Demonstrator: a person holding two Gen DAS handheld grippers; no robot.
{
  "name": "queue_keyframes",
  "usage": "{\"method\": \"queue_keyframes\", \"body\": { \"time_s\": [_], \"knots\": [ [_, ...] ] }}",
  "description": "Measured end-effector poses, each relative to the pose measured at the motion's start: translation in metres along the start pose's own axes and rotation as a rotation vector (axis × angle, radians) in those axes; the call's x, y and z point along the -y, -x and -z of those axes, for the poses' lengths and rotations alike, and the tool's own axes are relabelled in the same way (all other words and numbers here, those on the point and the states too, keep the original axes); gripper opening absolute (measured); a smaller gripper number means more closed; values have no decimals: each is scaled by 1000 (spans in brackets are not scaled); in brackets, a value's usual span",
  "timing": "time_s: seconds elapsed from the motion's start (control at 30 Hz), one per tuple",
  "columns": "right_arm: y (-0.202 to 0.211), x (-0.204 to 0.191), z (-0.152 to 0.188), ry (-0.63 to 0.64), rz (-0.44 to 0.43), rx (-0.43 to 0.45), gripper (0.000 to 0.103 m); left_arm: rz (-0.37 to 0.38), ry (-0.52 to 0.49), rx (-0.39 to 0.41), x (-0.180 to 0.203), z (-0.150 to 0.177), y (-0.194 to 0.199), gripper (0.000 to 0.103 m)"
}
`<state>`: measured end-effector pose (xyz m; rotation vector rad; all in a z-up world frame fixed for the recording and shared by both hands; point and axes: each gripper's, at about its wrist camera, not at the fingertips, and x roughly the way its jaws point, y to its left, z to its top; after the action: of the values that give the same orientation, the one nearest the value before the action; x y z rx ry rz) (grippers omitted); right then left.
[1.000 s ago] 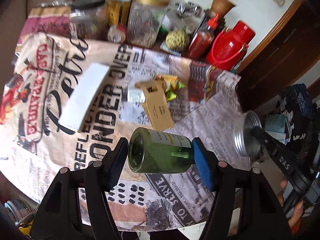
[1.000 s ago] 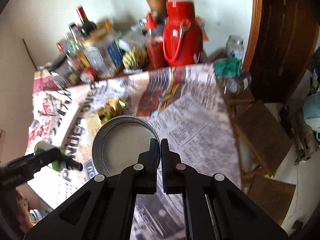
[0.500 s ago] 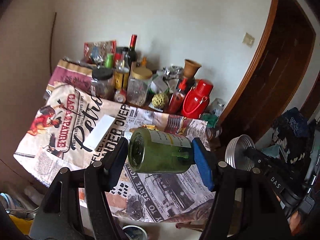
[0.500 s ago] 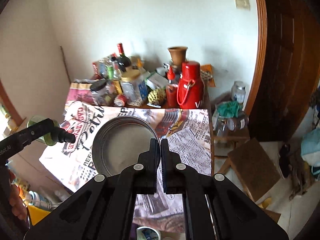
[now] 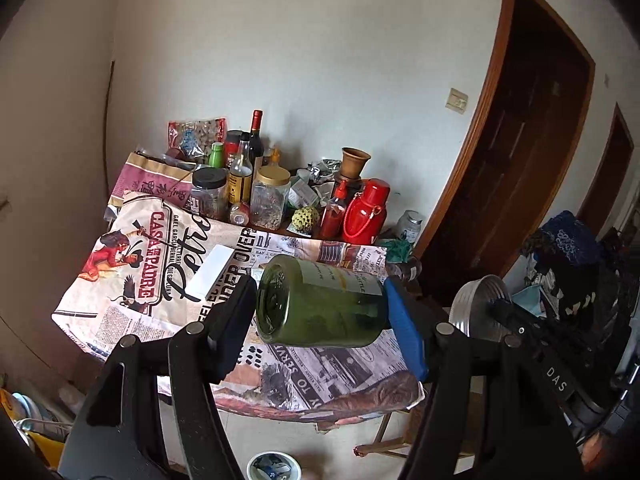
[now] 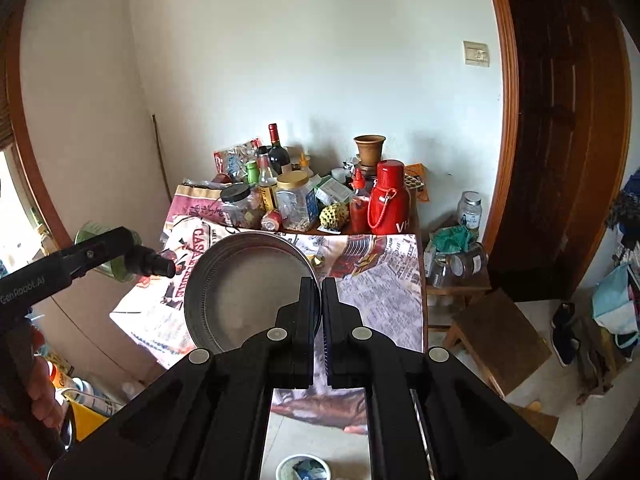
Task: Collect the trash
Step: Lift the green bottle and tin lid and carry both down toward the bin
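Both of your grippers are loaded: your left gripper (image 5: 322,310) has a green glass jar (image 5: 320,306) lying crosswise, clamped between its jaws. Your right gripper (image 6: 321,298) has its jaws pinched tight on the rim of a metal lid (image 6: 244,288), which sits just left of them, with the tabletop (image 6: 384,292) beyond.

Red flask (image 5: 369,210) (upright) stands beside clay pot (image 5: 354,160).
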<state>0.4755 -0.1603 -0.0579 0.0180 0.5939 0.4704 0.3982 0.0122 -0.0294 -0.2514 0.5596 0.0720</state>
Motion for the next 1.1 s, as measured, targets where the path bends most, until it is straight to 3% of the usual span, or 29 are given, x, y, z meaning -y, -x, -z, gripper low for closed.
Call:
{"method": "queue_keyframes", "body": {
  "time_s": [0.23, 0.6, 0.87, 1.1],
  "knots": [
    [39, -41, 35, -35, 45, 14, 3, 45, -59, 12, -25, 26, 59, 64],
    [100, -109, 108, -100, 127, -24, 3, 107, -83, -88, -83, 101, 140, 64],
    [117, -124, 140, -112, 169, -113, 3, 128, -88, -178, -98, 140, 161, 64],
    [98, -119, 171, -120, 169, -213, 3, 91, -76, -265, -107, 171, 138, 64]
  ]
}}
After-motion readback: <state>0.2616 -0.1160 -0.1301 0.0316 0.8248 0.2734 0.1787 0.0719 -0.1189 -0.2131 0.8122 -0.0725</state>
